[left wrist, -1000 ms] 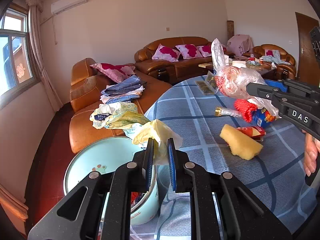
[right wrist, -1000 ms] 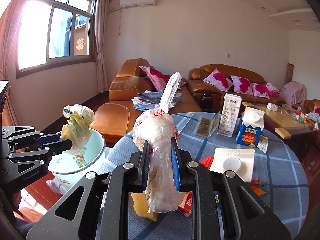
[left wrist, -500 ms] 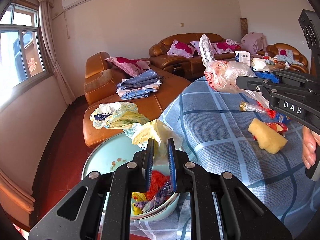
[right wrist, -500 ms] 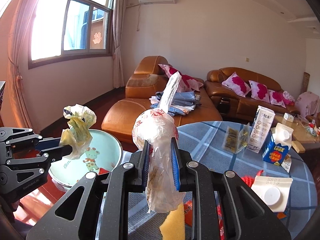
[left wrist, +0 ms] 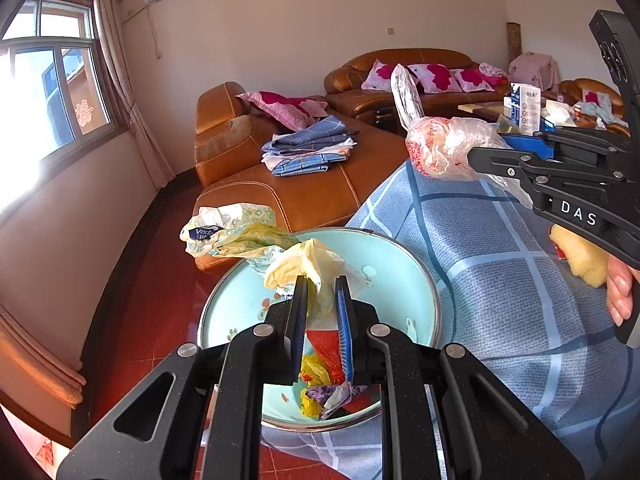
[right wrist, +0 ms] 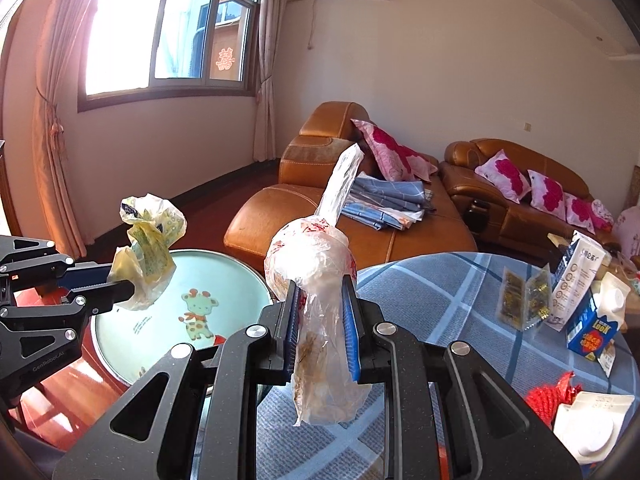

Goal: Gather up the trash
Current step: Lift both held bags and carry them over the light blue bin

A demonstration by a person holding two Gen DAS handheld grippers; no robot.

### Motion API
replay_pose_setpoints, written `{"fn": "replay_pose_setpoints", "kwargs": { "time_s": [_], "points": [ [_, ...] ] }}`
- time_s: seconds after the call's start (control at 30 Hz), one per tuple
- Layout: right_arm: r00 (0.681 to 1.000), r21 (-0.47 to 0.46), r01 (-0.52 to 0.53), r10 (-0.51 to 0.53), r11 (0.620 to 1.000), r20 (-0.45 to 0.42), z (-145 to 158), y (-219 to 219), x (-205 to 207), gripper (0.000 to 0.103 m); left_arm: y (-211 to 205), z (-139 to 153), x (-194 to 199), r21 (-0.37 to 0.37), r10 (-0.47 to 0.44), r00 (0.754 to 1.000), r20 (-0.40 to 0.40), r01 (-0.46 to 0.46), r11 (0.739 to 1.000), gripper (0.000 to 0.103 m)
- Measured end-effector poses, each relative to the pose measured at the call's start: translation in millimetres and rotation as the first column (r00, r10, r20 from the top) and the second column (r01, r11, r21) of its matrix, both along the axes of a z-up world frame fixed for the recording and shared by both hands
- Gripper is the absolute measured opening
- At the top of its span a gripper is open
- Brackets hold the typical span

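Left wrist view: the left gripper [left wrist: 322,300] at lower centre is clamped on a crumpled yellow wrapper [left wrist: 256,240], which hangs over a pale green basin [left wrist: 416,280]. The basin holds red and yellow scraps [left wrist: 324,364] and sits at the edge of a table [left wrist: 500,280] with a blue checked cloth. At the right of the frame the right gripper [left wrist: 472,156] pinches a clear bag [left wrist: 444,148] above the cloth, a hand [left wrist: 620,292] showing below it near a yellow sponge [left wrist: 580,256].

Right wrist view: the right gripper [right wrist: 322,320], at centre, has its jaws closed on the clear bag [right wrist: 316,280]; the left gripper [right wrist: 120,284] holds the wrapper [right wrist: 150,252] over the basin [right wrist: 224,276] at left. Cartons [right wrist: 592,312] stand at right.
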State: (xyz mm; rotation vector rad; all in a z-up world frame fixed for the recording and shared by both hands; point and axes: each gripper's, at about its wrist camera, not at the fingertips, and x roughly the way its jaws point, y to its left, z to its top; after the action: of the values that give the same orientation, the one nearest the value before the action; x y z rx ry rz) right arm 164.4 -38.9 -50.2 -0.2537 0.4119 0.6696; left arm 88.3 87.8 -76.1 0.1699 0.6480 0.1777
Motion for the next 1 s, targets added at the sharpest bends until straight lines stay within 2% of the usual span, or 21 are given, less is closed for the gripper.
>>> {"fn": "replay_pose_setpoints", "kwargs": {
  "time_s": [0.27,1.0],
  "points": [
    [0.999,-0.047,-0.05,0.051,0.998,0.017,-8,21,-2,0.02,14,-5,0,0.009,0.032,0.999,-0.026,-0.032,0.999,0.014],
    [0.996,-0.076,-0.08,0.082,0.994,0.021,-9,31,-5,0.02,20,-9,2,0.008,0.039,0.998,-0.049,-0.039,0.999,0.015]
  ]
}}
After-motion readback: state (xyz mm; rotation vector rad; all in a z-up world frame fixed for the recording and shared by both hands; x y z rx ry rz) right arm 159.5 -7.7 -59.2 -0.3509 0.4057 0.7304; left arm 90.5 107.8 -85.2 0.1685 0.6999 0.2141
